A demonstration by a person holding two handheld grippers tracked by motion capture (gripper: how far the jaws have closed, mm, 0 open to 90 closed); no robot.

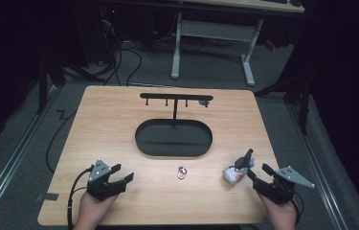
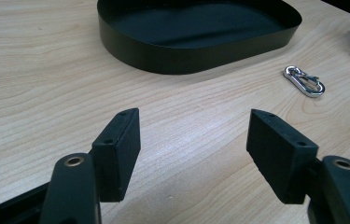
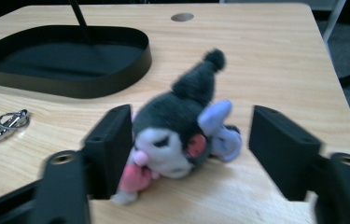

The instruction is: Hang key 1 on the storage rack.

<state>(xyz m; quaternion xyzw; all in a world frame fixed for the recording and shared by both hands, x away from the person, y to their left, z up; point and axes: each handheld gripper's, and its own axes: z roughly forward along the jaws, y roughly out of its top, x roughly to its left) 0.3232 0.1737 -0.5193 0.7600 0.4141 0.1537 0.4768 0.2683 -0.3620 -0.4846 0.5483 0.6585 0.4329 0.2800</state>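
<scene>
Dark room around us, desk legs and cables on the grey floor behind the light wooden table [image 1: 119, 124]. Mid-table we see a black oval tray [image 1: 173, 138] with a thin post rising from its far side to a crossbar rack [image 1: 176, 97] with small pegs.

Our right gripper [image 3: 191, 140] sits at the near right of the table, held in the person's right hand [image 1: 278, 214]. Its jaws stand wide, straddling a small plush toy [image 3: 182, 126]: dark grey pointed hood with a pompom, white face, pink at the bottom, pale lilac ear. The toy lies on the table between the jaws. The left jaw is close against the toy's side, though blur keeps us from telling whether it touches; the right jaw is clearly apart from it. No squeeze visible. In the high view the toy [image 1: 237, 170] is near the table's front right, just ahead of that gripper [image 1: 258, 173].

Our left gripper [image 2: 193, 140] is at the near left, jaws wide, bare wood between them. A silver carabiner clip [image 2: 304, 80] lies on the table between the two grippers, just in front of the tray, well apart from both.
</scene>
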